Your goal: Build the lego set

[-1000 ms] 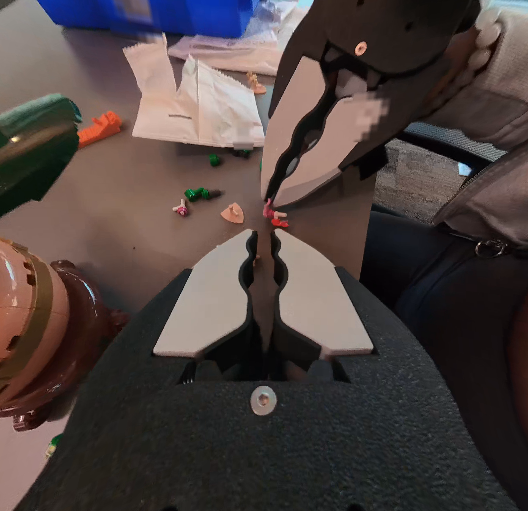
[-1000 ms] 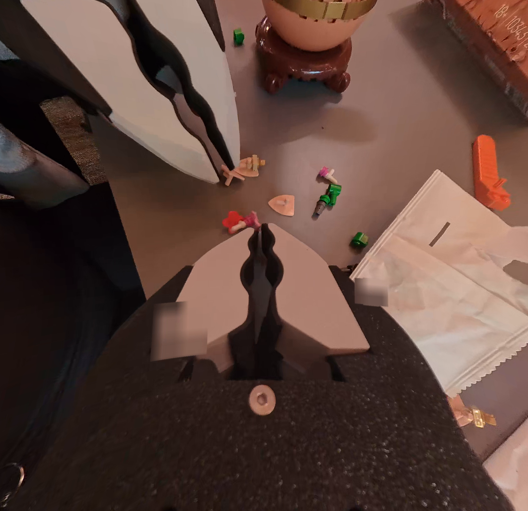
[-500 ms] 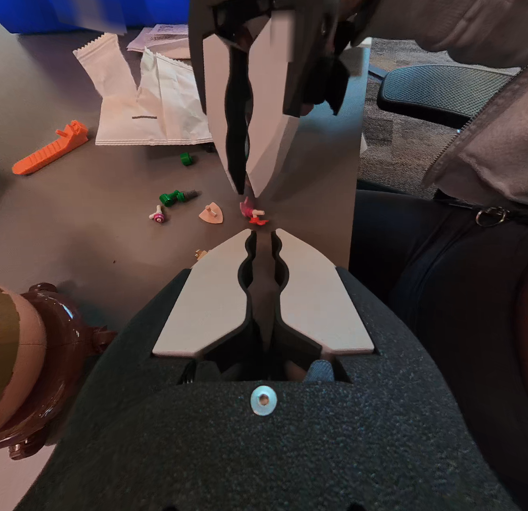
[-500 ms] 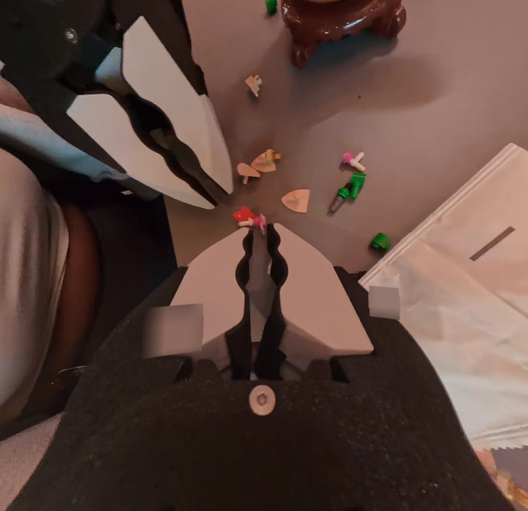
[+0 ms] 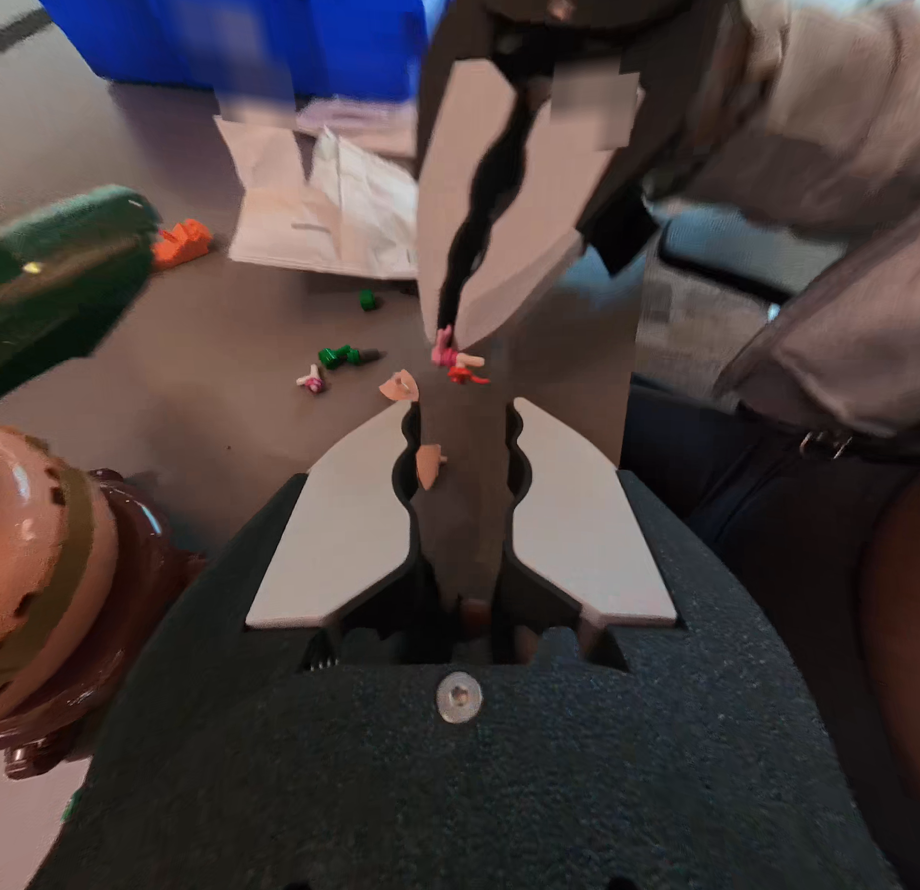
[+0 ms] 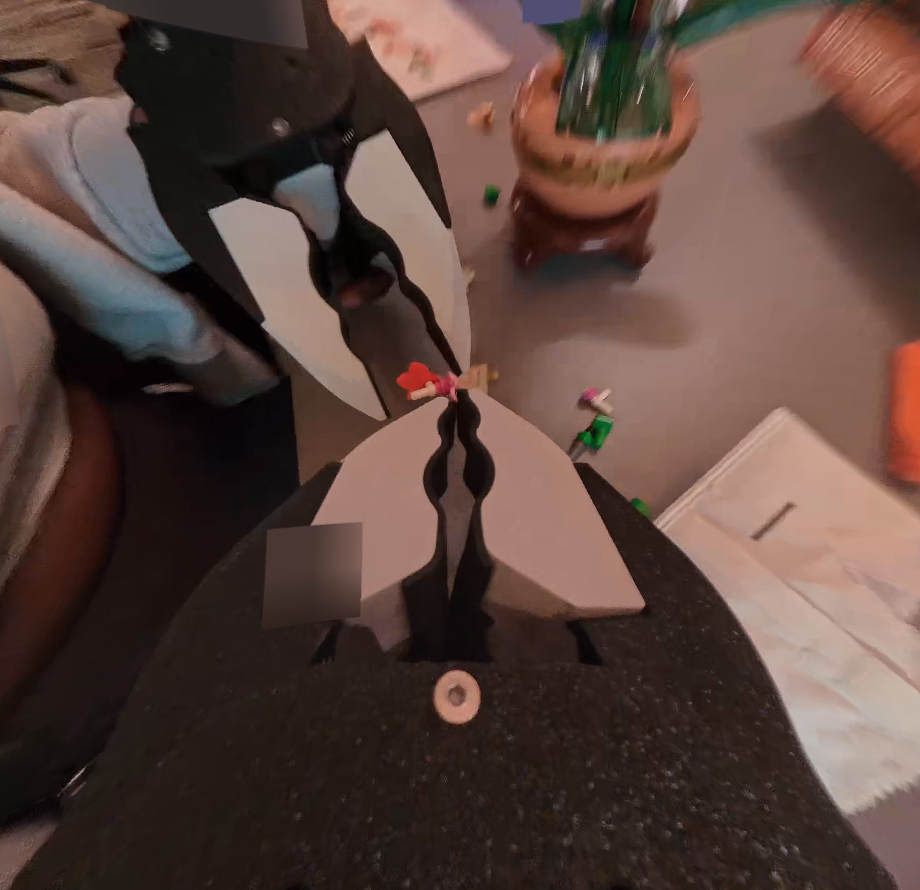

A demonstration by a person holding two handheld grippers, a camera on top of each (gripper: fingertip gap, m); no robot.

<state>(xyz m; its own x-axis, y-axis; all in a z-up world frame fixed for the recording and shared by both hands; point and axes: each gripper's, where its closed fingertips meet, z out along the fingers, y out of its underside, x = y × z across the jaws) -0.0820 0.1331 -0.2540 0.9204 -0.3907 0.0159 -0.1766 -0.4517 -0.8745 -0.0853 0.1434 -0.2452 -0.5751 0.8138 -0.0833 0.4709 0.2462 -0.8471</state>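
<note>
Right tongs (image 6: 457, 401) pinch a pink-and-red flower piece (image 6: 432, 384) at their tips. Left tongs (image 5: 463, 408) gape empty above the grey surface (image 5: 209, 408).

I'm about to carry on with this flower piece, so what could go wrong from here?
1. The right gripper pinches the pink and red flower piece only at its very tips, so it may slip or flick away.
2. It sits near the table edge and could drop off onto the person's lap.
3. The open left gripper is close; a bump could knock the piece loose.
</note>
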